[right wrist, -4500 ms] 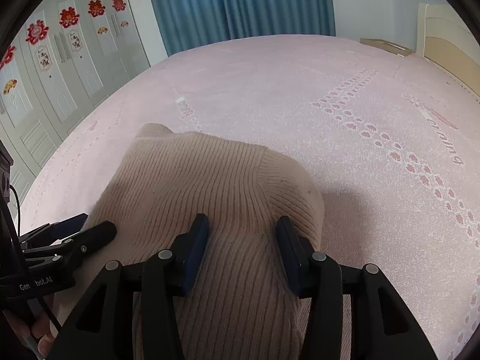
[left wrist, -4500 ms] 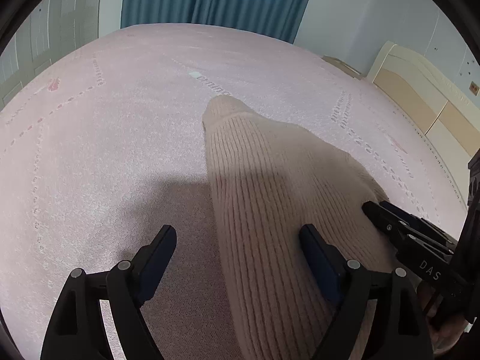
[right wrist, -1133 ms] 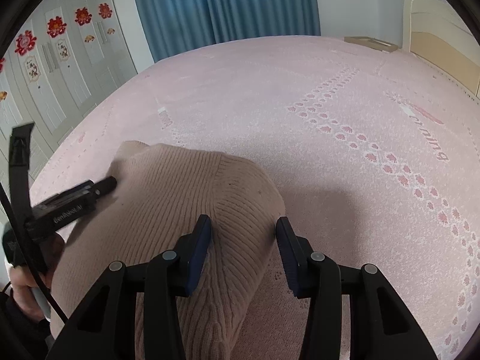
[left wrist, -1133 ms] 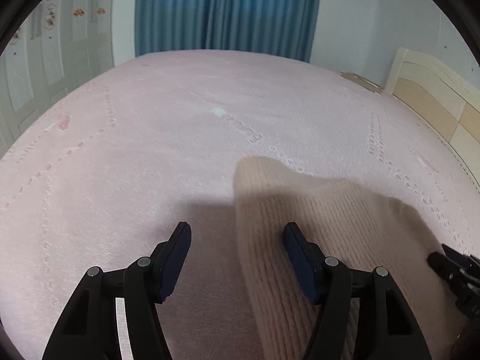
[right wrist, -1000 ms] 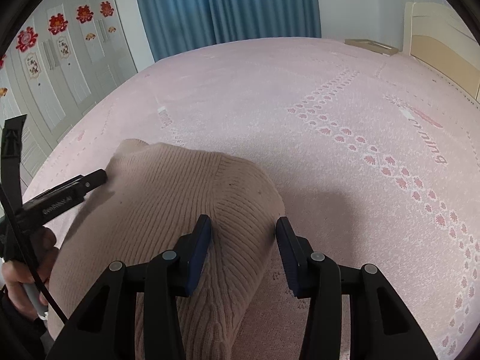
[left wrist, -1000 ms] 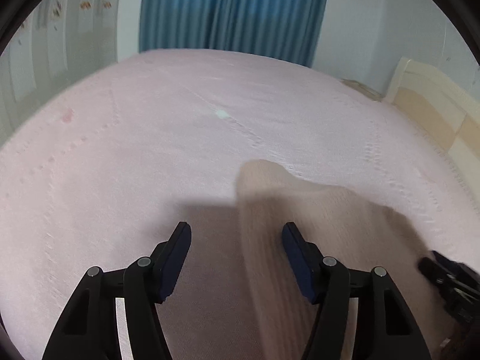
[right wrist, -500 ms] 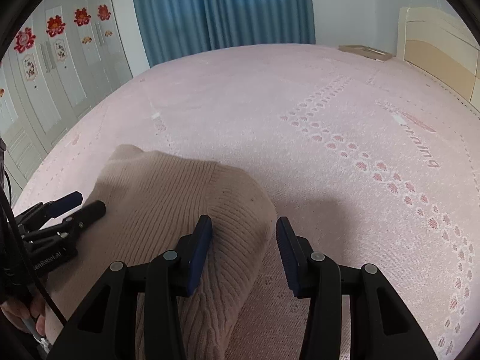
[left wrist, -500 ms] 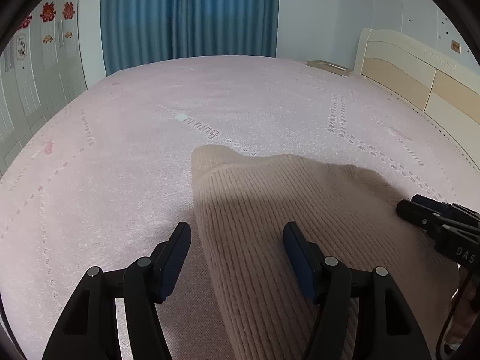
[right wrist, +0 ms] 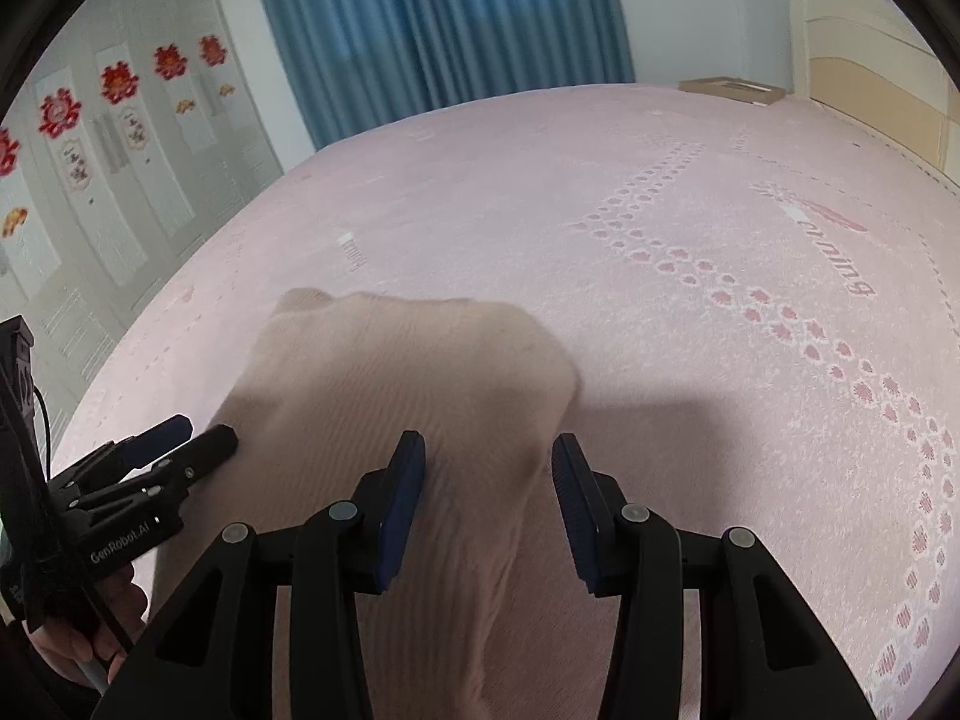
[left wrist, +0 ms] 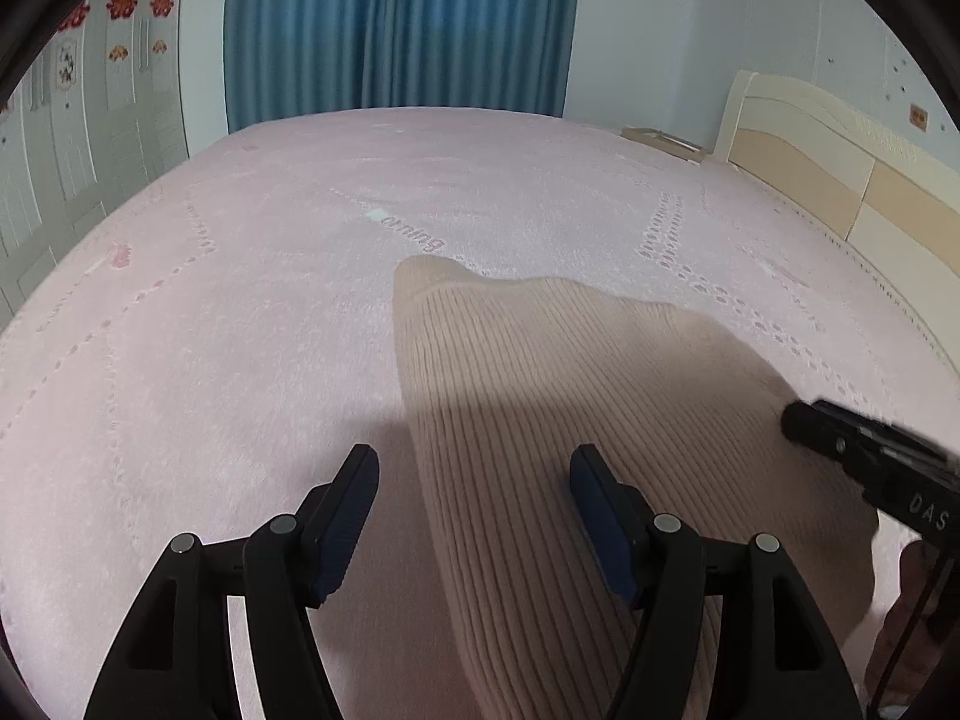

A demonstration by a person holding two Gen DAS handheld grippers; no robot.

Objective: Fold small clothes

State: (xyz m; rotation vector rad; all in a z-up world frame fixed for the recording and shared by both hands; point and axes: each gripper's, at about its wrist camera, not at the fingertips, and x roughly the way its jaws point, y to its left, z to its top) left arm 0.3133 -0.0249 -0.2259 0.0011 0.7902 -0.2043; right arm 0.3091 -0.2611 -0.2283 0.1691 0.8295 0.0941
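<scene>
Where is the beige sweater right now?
The sweater lies on the pink bedspread, between the open left claw and the open right claw, reaching toward the curtain.

A wide bed [left wrist: 240, 312] is carrying everything, its pink cover [right wrist: 690, 324] lying smooth and showing rows of paw prints and some lettering. A beige ribbed knit garment [left wrist: 540, 396] is resting directly on it, apparently folded, though motion blur is softening the right view.
</scene>
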